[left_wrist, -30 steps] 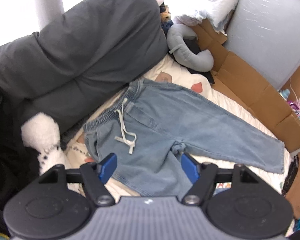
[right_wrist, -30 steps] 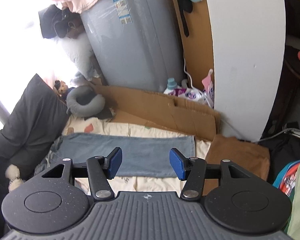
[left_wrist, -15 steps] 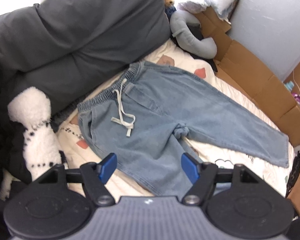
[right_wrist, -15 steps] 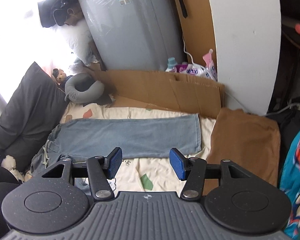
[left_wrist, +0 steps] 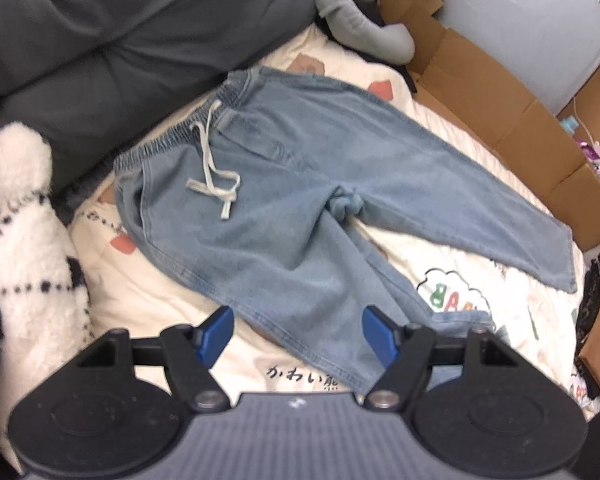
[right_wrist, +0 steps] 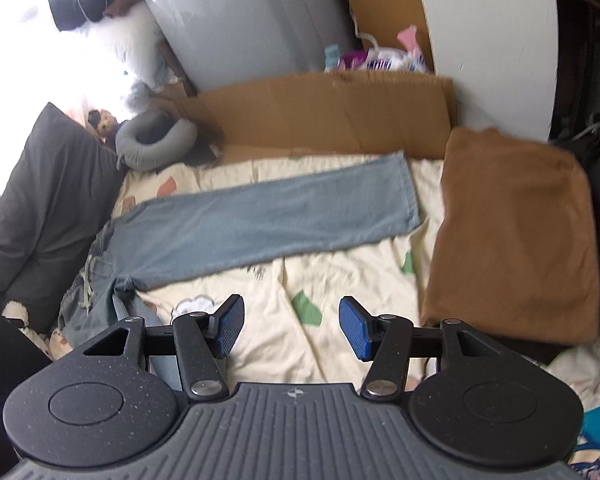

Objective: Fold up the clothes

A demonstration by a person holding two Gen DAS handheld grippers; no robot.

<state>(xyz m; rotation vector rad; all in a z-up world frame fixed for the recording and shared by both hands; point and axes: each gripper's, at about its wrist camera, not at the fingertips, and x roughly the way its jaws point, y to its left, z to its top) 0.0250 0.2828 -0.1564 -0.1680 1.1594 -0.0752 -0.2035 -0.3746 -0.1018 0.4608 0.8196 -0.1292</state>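
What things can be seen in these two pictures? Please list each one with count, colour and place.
jeans: one, light blue, spread flat on the bedsheet
drawstring: one, white, at the jeans' waistband
bedsheet: one, cream with prints, under the jeans
cushion: one, dark grey, beyond the waistband
neck pillow: one, grey, far corner
plush toy: one, white with black dots, beside the cushion
cardboard: brown, along the bed's far edge
folded cloth: one, brown, past the leg hems
left tool: open, empty
right tool: open, empty
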